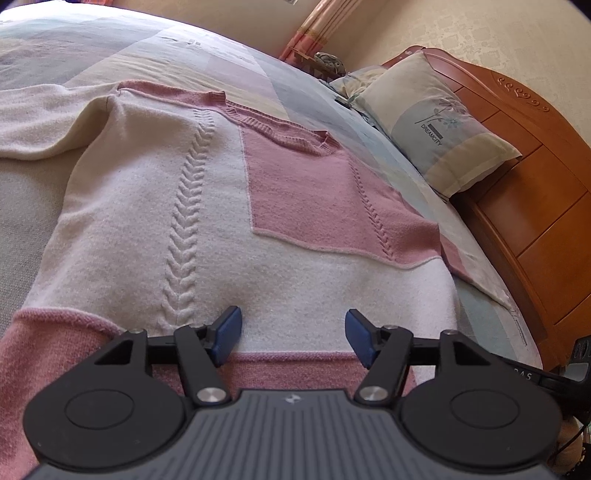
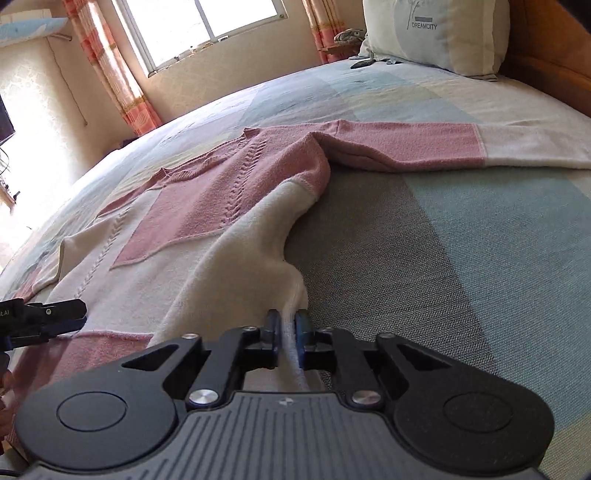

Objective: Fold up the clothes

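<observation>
**Sweater Side Edge Clamped by Right Gripper, Left Gripper Released**

In the right wrist view, the right gripper [image 2: 287, 330] sat at 6 o'clock with its blue pads clenched on a white fold of the sweater [image 2: 207, 221]. The pinched fabric ran as a raised ridge from the pads toward 12 o'clock, up to the armpit of the pink sleeve [image 2: 402, 142]. That sleeve lay flat toward 2 o'clock, ending in a white cuff section.

In the left wrist view, the left gripper [image 1: 293, 336] stood at 6 o'clock with its pads released and set well apart. They straddled the seam where the white body met the pink hem band [image 1: 291, 363]; whether they touched the knit could not be told.

The sweater lay spread face up on the bedspread [image 2: 424, 240], its neckline at the far end. A cable-knit column [image 1: 188, 221] ran up the white panel toward 12 o'clock.

Farther off, a pillow [image 1: 439, 122] printed "DREAMCITY" leaned on the wooden headboard [image 1: 535, 206] at 2 o'clock. A window [image 2: 199, 26] with striped curtains [image 2: 110, 74] closed the far wall.
</observation>
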The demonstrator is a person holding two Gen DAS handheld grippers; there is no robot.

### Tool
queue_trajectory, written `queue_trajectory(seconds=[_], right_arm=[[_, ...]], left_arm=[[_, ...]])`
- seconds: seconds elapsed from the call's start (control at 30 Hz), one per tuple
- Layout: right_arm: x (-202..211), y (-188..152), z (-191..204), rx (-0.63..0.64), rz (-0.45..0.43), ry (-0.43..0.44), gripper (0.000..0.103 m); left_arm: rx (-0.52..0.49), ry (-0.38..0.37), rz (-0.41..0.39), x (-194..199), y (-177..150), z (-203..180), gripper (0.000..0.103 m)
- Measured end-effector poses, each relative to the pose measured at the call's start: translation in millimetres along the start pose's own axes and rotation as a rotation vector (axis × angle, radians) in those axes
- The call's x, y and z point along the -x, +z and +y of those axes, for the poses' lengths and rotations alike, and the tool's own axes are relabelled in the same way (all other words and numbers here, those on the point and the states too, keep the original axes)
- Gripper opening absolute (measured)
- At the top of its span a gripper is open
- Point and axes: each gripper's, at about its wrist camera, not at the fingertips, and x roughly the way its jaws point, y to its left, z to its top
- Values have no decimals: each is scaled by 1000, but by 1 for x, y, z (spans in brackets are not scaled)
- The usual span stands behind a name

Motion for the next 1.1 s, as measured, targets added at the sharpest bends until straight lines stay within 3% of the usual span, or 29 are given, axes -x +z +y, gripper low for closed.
queue_trajectory(seconds=[0.3, 0.37, 0.4, 0.57, 0.67, 0.73, 0.8, 0.83, 0.9, 0.97, 1.03, 1.1], right_arm=[[70, 12, -19, 26, -55, -61, 15], [70, 14, -29, -6, -67, -71, 21], [67, 14, -33, -32, -61, -69, 31], [57, 4, -40, -77, -24, -49, 33], [52, 2, -22, -14, -6, 5, 37], [44, 8, 1, 76, 5, 45, 52], [30, 8, 30, 205, 12, 82, 64], [21, 5, 43, 261, 25, 92, 64], [5, -7, 52, 315, 91, 58, 64], [13, -27, 48, 375, 79, 29, 64], [33, -44, 38, 402, 75, 10, 76], [53, -56, 25, 399, 89, -4, 81]], left_arm=[[1, 34, 35, 17, 9, -3, 63], [-10, 47, 25, 22, 12, -4, 64], [-11, 56, 23, 24, 13, -4, 64], [-85, 60, 49, 32, 6, -10, 64], [-222, 113, 58, 29, 5, -23, 64], [-305, 146, 53, 27, 3, -30, 65], [-324, 171, 82, 26, -6, -28, 66], [-331, 183, 97, 26, -12, -27, 66], [-319, 199, 103, 38, -35, -19, 65], [-331, 190, 88, 58, -60, -18, 76], [-379, 207, 95, 76, -84, -26, 80], [-428, 215, 139, 81, -86, -34, 81]])
